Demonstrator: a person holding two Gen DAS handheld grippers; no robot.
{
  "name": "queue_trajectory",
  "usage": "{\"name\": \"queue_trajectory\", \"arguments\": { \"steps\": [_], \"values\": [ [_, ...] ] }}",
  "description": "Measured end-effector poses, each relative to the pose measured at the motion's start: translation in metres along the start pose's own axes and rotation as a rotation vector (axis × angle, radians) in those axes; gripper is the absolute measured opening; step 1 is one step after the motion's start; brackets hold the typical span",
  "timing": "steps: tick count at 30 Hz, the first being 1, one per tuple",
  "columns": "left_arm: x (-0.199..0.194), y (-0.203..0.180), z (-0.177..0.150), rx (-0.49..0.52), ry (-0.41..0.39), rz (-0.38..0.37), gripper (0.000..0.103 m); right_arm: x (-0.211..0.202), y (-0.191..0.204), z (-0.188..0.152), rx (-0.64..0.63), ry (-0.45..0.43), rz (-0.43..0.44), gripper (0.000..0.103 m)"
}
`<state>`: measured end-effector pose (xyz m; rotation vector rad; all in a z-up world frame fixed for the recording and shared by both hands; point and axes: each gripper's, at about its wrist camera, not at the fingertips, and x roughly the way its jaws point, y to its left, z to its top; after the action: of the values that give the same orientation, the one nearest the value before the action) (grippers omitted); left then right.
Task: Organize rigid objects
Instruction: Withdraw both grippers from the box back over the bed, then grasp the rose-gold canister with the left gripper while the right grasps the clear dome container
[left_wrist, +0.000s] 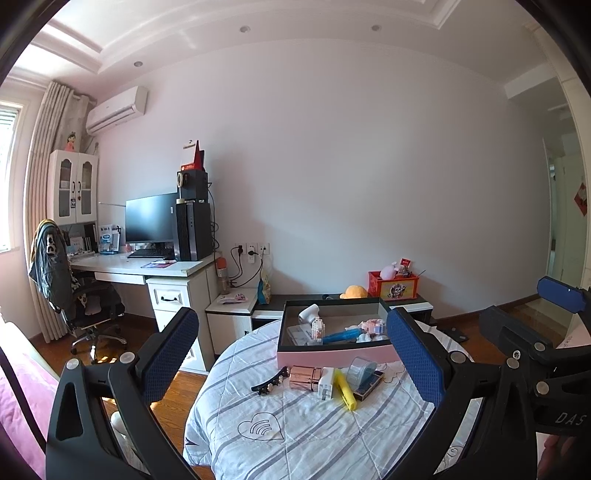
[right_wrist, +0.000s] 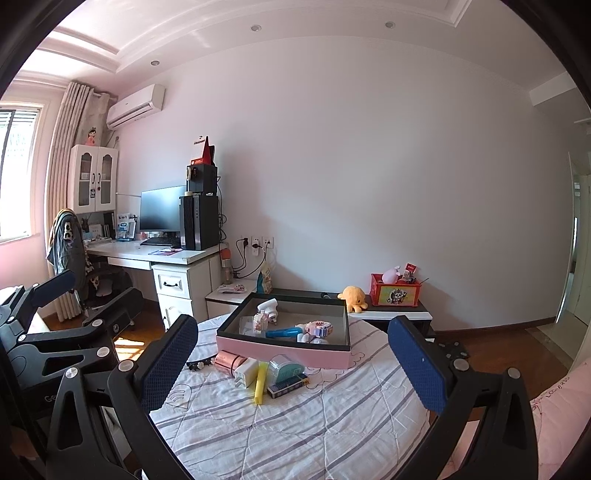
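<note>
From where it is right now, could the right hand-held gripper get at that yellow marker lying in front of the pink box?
Probably yes. The right hand-held gripper is open, and the yellow marker lies on the striped quilt ahead of it with nothing between them. A white charger touches its left side, so the grasp may nudge it.

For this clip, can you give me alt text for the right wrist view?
The right hand-held gripper hangs open above a striped quilt, where a yellow highlighter, white charger and other small items lie in front of a pink box holding toys. The left hand-held gripper shows at the left edge.
</note>
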<state>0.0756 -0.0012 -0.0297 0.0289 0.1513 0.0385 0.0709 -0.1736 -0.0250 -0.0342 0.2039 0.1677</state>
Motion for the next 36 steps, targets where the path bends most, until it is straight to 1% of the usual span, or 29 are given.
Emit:
{"name": "queue_trajectory", "arguments": {
  "steps": [3,7,11,18,23,29,32,34,36],
  "values": [
    [0.010,0.000,-0.005,0.002,0.022,0.000,0.103,0.011,-0.002,-0.004,0.006,0.027,0.003,0.103],
    [0.030,0.002,-0.016,0.002,0.075,-0.007,0.103,0.029,-0.003,-0.014,0.010,0.073,0.005,0.103],
    [0.058,0.005,-0.034,0.001,0.168,-0.031,0.103,0.056,-0.004,-0.029,0.006,0.138,0.022,0.103],
    [0.108,0.014,-0.075,-0.030,0.342,-0.090,0.103,0.112,-0.012,-0.068,0.025,0.297,0.025,0.103],
    [0.141,0.014,-0.101,-0.029,0.438,-0.078,0.103,0.145,-0.017,-0.093,0.031,0.380,0.021,0.103],
    [0.178,0.012,-0.127,-0.011,0.541,-0.075,0.103,0.178,-0.032,-0.117,0.052,0.464,0.009,0.103],
    [0.195,0.009,-0.133,-0.012,0.565,-0.097,0.103,0.190,-0.039,-0.126,0.062,0.491,0.005,0.103],
    [0.206,0.008,-0.134,0.006,0.568,-0.077,0.103,0.196,-0.044,-0.129,0.064,0.503,0.000,0.103],
    [0.220,0.011,-0.134,0.023,0.567,-0.033,0.103,0.203,-0.051,-0.132,0.073,0.512,-0.003,0.103]
  ]
}}
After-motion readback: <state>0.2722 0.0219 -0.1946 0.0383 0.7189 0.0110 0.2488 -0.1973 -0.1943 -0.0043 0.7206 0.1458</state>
